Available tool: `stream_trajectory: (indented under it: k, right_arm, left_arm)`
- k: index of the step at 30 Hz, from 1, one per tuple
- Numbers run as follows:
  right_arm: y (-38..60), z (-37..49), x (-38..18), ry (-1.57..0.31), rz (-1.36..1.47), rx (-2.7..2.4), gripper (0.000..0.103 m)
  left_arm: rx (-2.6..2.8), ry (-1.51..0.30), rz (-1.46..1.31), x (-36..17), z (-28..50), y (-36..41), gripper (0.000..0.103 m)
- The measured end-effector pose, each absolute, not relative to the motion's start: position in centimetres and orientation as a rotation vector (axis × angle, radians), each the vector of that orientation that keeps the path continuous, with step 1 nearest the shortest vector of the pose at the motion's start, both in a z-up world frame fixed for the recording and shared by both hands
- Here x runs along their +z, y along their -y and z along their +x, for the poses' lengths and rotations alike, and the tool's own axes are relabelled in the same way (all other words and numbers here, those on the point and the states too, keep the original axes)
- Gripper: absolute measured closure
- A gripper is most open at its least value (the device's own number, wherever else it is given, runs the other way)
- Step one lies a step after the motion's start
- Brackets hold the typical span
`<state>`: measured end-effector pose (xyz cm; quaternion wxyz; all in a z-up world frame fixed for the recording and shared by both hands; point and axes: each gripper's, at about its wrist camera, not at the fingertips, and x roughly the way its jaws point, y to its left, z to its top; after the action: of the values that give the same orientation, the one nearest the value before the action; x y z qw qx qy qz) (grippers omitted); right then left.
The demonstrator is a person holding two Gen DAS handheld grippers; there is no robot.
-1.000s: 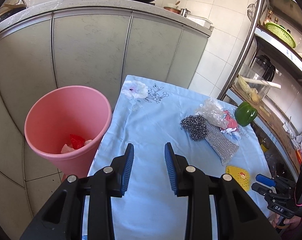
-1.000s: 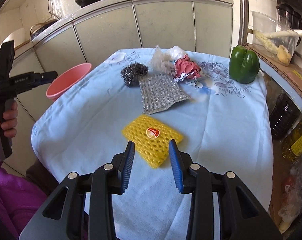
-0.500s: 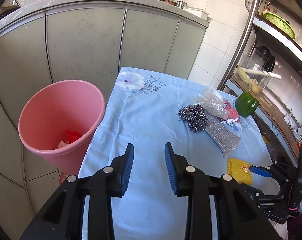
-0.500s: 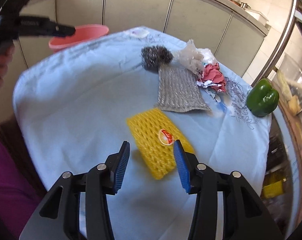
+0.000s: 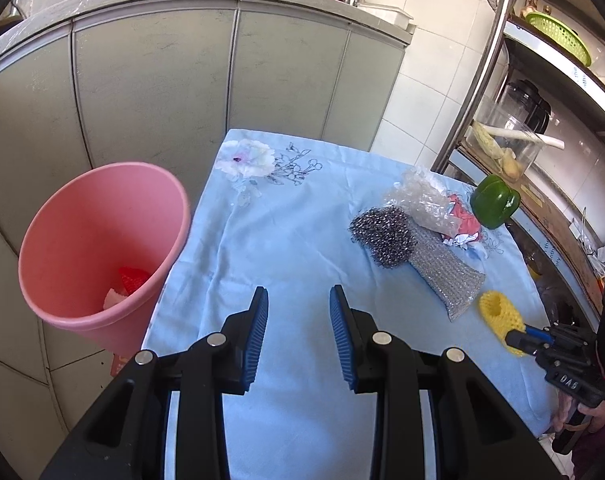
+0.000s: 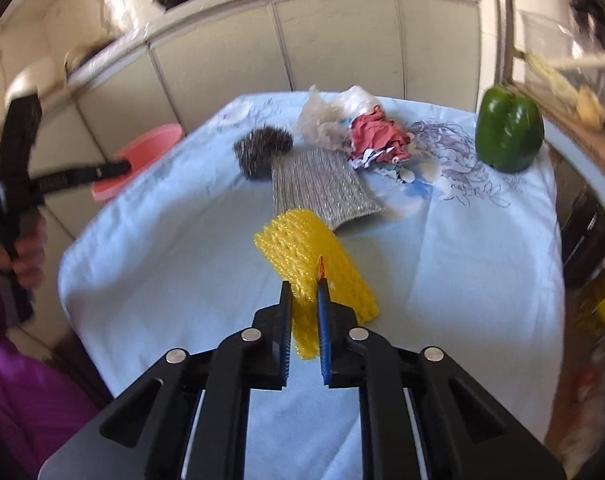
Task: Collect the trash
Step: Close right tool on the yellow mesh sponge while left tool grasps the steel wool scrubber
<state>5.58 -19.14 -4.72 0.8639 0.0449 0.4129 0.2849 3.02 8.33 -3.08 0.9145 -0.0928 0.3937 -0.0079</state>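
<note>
**Two wrist cameras, one blue table**

We look from the left wrist camera along its gripper [image 5: 297, 300], angled down over the near left part of the table [image 5: 302, 240], with the pink bin [image 5: 102, 248] close on the left and the cupboards beyond. From the right wrist camera we look down along the right gripper [image 6: 304, 294], close over the yellow foam net [image 6: 302, 240], facing the same cupboards. We see in both views the steel scrubber [image 5: 384, 236] [image 6: 262, 150], green pepper [image 5: 494, 200] [image 6: 508, 132], bin [image 6: 142, 152], net [image 5: 498, 312] and each other's gripper [image 5: 520, 336] [image 6: 110, 168].
</note>
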Motion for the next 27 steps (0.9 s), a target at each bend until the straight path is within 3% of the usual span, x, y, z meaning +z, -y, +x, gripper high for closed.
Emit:
stream_trajectory:
  k: [4, 13, 27]
  right_arm:
    - [19.6, 6.2, -4.4, -0.817, 0.245, 0.600, 0.091]
    - [19.3, 7.5, -4.8, -0.766, 0.292, 0.536, 0.091]
    - [20.3, 7.9, -5.7, -0.766, 0.402, 0.567, 0.091]
  left_arm:
    - [-0.043, -0.805, -0.168, -2.8, 4.3, -7.0, 0.072]
    - [-0.158, -0.824, -0.140, -2.8, 8.8, -2.6, 0.072]
    - [-0.043, -0.903, -0.149, -6.8, 13.9, 1.4, 0.075]
